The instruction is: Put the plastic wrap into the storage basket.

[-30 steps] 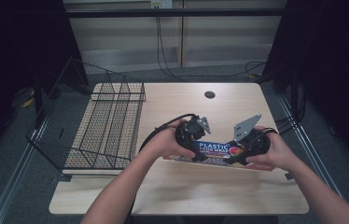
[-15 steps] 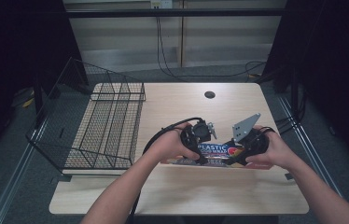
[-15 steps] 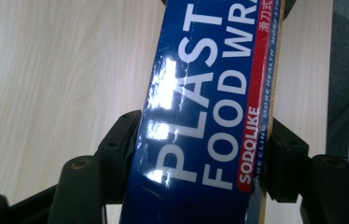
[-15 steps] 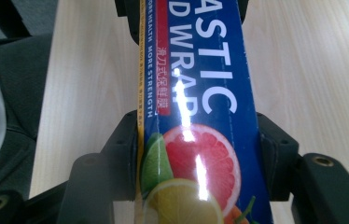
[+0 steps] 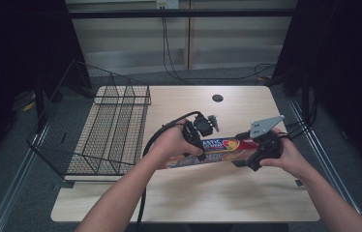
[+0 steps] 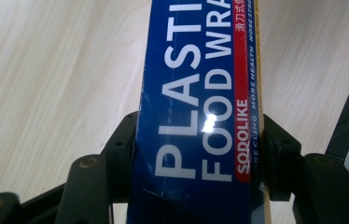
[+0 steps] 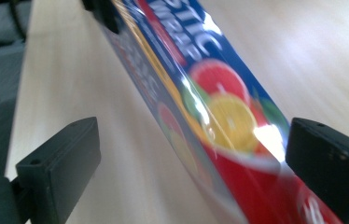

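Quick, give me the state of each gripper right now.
Left gripper: shut on the plastic food wrap box.
Right gripper: open, jaws either side of the box's other end, a clear gap at one jaw.

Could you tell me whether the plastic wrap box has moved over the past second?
Yes. The plastic wrap box has shifted a little toward the wire basket and tilted, its left-gripper end now lower in the high view.
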The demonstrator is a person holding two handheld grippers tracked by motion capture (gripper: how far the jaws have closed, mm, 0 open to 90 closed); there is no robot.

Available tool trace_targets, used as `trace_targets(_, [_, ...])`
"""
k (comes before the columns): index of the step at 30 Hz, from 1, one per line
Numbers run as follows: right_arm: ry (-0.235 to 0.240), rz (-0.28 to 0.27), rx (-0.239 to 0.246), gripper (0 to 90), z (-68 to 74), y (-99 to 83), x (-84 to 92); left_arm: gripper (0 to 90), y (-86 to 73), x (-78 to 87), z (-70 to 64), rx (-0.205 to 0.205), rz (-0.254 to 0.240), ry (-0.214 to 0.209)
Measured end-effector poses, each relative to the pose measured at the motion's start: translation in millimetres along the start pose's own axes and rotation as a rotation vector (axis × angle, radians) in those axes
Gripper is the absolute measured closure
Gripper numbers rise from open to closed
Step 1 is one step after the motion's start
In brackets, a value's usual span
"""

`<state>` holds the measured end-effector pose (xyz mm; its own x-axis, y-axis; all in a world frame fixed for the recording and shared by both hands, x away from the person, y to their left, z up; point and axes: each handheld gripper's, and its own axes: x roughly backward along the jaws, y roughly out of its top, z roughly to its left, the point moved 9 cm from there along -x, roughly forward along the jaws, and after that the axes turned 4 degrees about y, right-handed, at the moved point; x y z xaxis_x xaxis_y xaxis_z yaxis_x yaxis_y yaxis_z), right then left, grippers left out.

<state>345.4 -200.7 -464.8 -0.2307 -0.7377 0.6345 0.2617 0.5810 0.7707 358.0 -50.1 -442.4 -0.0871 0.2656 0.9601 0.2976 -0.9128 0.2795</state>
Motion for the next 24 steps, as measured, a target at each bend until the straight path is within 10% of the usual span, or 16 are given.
trace_targets(24, [-0.148,0.016,-0.132,1.5,5.5,-31.1,-7.9,43.1,-23.3,35.4,48.4,0.254,0.027,0.054])
